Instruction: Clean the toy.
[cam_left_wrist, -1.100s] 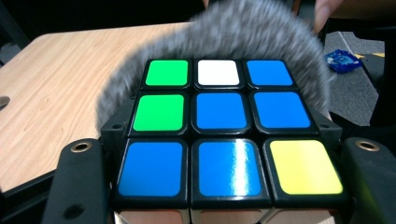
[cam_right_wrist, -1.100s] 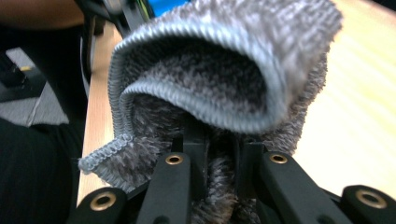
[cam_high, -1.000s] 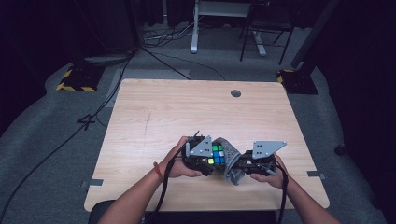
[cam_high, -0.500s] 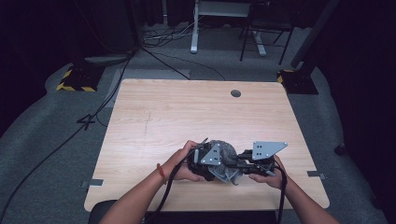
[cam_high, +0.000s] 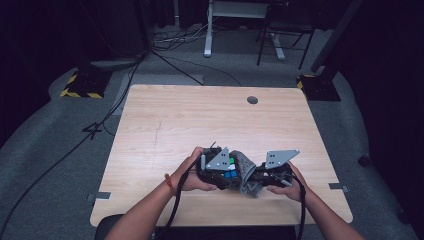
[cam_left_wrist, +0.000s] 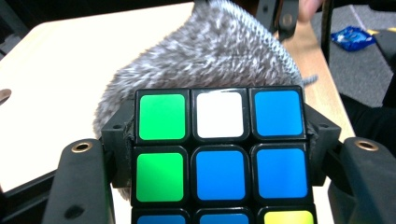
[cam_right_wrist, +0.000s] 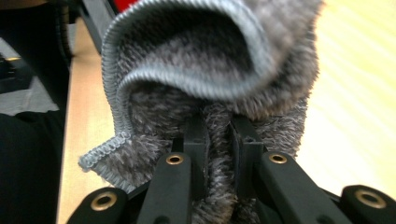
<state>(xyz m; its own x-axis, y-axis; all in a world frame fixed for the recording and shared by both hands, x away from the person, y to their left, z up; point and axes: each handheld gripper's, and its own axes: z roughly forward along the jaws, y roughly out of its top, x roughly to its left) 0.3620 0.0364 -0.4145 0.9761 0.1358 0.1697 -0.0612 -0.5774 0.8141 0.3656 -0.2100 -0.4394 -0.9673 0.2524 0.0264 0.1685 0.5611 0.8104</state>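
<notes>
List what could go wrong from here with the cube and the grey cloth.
1. The right gripper pinches only a narrow fold of the grey cloth; it may slip free.
2. The left gripper clamps the cube by its sides; rubbing could twist a layer or push it out.

**Three cameras, one shared spot**

The high view looks forward and down over the table. Each gripper view sits very close, facing along its jaws. All three share the grey cloth; two share the cube.
</notes>
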